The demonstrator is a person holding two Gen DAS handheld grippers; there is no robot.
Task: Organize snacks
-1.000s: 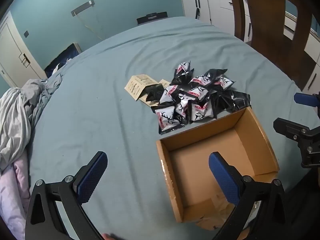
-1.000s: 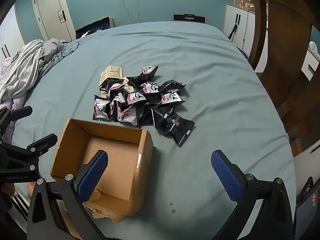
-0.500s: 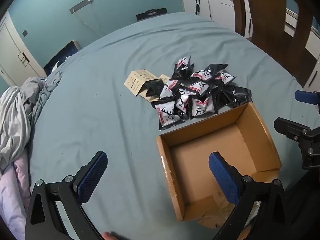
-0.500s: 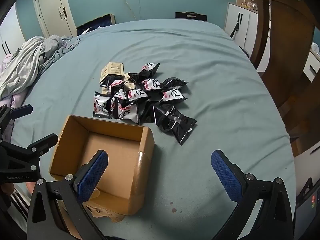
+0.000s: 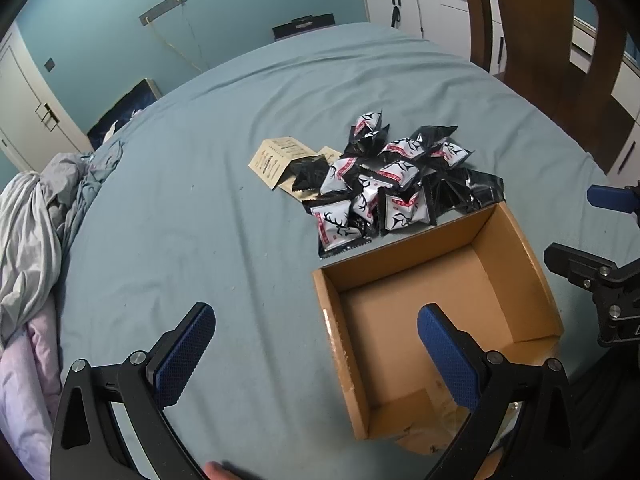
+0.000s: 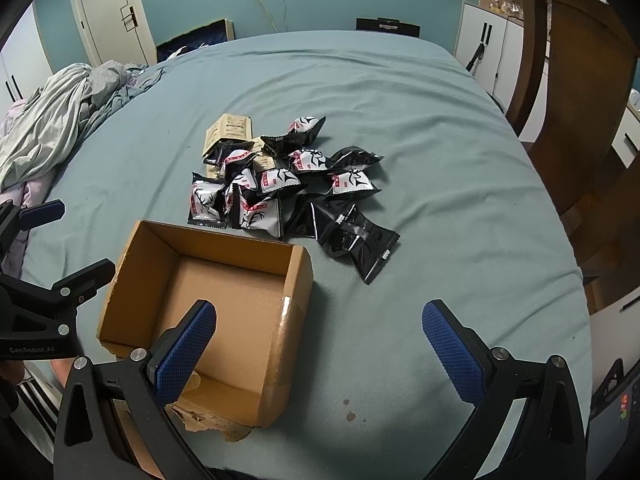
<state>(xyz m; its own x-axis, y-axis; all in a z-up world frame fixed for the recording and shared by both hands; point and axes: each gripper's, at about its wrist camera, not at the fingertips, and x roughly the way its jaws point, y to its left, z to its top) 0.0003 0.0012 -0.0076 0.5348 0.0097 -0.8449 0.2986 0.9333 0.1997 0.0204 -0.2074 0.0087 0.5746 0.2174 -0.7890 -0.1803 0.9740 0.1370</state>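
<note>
A heap of black-and-white snack packets (image 5: pixel 384 184) (image 6: pixel 280 184) lies on the blue-green bed sheet, with a tan paper sachet (image 5: pixel 278 158) (image 6: pixel 232 130) at its far left edge. Just in front of the heap stands an open cardboard box (image 5: pixel 532 256) (image 6: pixel 298 276), nothing inside. My left gripper (image 5: pixel 316 350) is open, held above the box's left wall, its right finger over the box. My right gripper (image 6: pixel 320 346) is open too, hovering over the box's right wall, left finger above the box. Each gripper shows at the other view's edge.
A crumpled grey and lilac blanket (image 5: pixel 28 232) (image 6: pixel 56 120) is piled at the bed's left side. A brown wooden frame (image 6: pixel 576 92) and white cabinets (image 5: pixel 420 4) stand to the right. Torn cardboard (image 6: pixel 212 424) sticks out under the box's near edge.
Both grippers have drifted slightly back and up, so the packets and box sit a little farther off. Nothing was grasped; the packets and box have not moved.
</note>
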